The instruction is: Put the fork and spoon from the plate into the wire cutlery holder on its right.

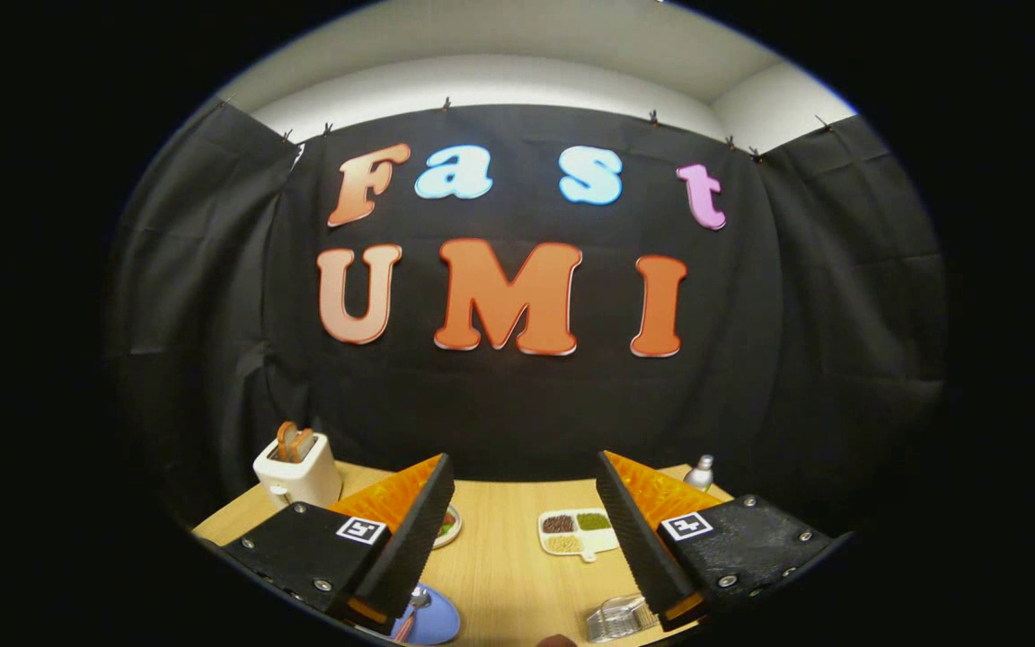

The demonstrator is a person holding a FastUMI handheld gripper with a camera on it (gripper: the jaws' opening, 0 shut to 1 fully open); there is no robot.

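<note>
The tool (pixel 525 530) is hovering above the table (pixel 504 575) with its two fingers (pixel 410 548) spread wide apart and gripping nothing; bare wood is showing in the gap between them.

Nearest, just below the tip of the left finger, a blue plate (pixel 437 622) is lying on the table, partly hidden by that finger. A utensil with a rounded metal head, apparently the spoon (pixel 416 604), is resting on the plate with its reddish handle pointing toward the camera. The fork cannot be made out.

Just below the tip of the right finger, a pale wire cutlery holder (pixel 618 617) is sitting well apart from the plate, to its right.

Beyond the fingers, a white three-section dish (pixel 579 532) holding dark, green and yellowish contents is lying near the middle of the table. A small round dish (pixel 448 526) is peeking out beside the left finger.

Farther back, a white toaster (pixel 298 468) with slices standing in its slots is occupying the far left corner, and a small bottle (pixel 701 471) is standing at the far right edge. A black cloth wall (pixel 517 404) is closing off the booth behind the table
</note>
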